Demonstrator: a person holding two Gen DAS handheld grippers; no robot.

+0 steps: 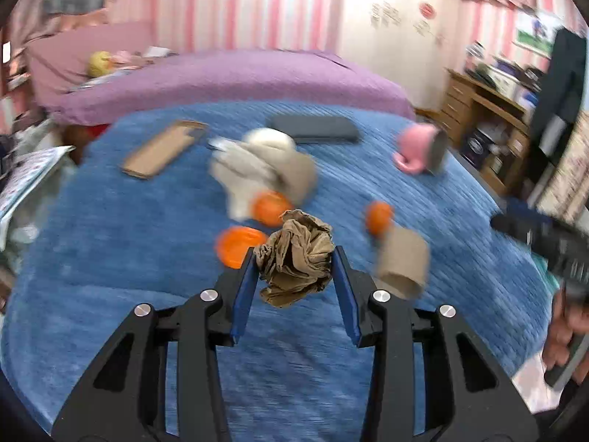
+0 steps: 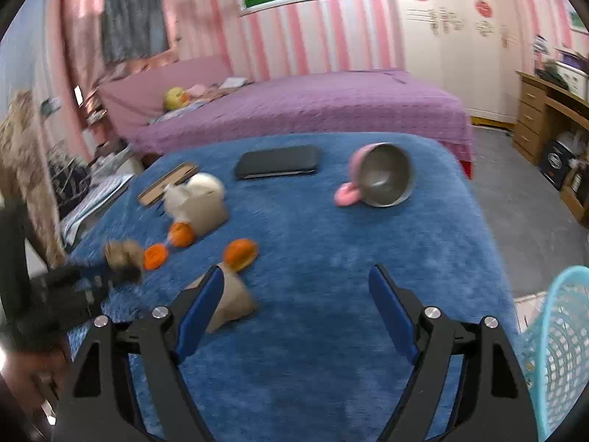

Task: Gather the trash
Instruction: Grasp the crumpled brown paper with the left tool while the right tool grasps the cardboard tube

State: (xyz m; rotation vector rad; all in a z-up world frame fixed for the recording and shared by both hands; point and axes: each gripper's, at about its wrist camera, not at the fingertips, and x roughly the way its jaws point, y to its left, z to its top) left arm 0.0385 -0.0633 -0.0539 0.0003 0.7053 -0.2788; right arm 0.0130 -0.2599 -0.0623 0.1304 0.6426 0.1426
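My left gripper (image 1: 295, 249) is shut on a crumpled brown paper ball (image 1: 294, 261), whose sides are pressed between the blue pads. The right wrist view shows the same ball (image 2: 123, 256) blurred at the left, over the blue blanket (image 2: 313, 331). My right gripper (image 2: 296, 269) is open above the blanket with nothing between its fingers. A cardboard tube (image 2: 230, 304) lies just beside its left finger. More scraps lie on the blanket: orange peel pieces (image 1: 270, 208), a white tissue wad with another tube (image 1: 257, 169) and a flat cardboard strip (image 1: 162, 149).
A pink mug (image 2: 379, 175) lies on its side at the far right of the blanket, and a black case (image 2: 278, 162) lies at the back. A turquoise mesh basket (image 2: 559, 350) stands at the blanket's right edge. A purple bed lies beyond and a wooden desk stands at the right.
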